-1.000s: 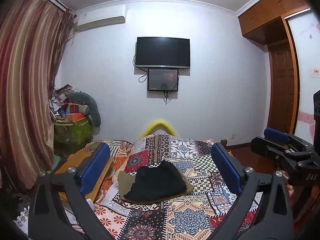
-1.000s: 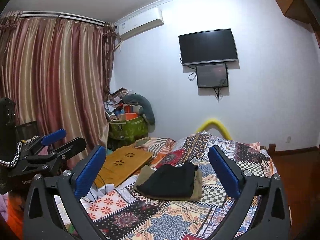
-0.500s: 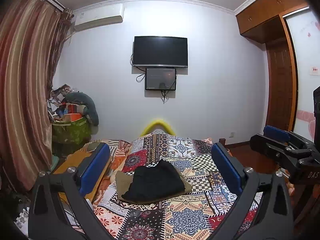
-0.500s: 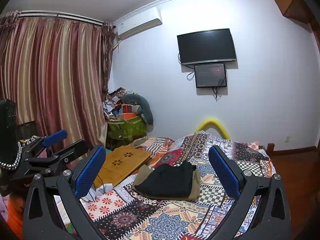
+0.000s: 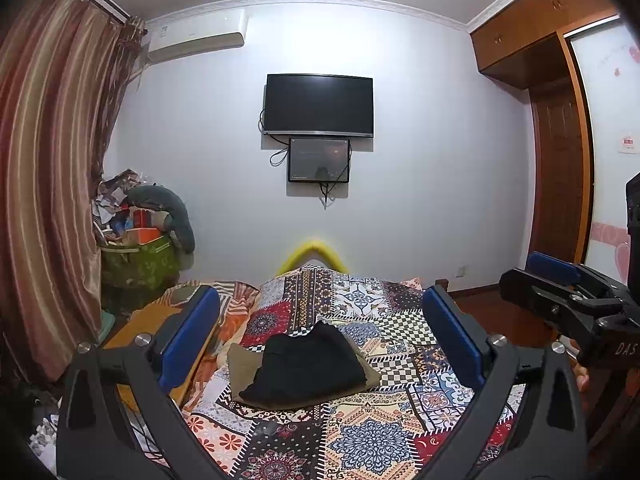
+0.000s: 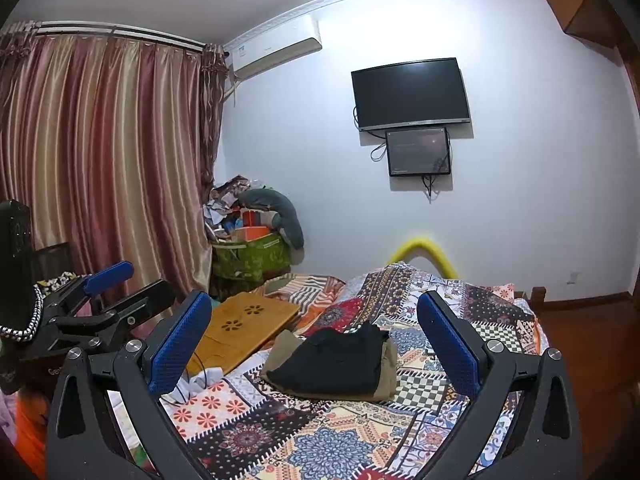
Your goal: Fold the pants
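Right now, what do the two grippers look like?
Both match: the left gripper and the right gripper each have black angular frames with cut-out slots, silver bolts and two long fingers faced with blue dimpled pads. The right one shows white lettering "DAS" on its side.

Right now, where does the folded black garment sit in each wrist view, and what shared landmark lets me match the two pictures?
Left wrist: the black garment lies low centre on a khaki garment, between the open left gripper fingers.
Right wrist: the black garment lies low centre, between the open right gripper fingers.
Shared landmark: the wall television.
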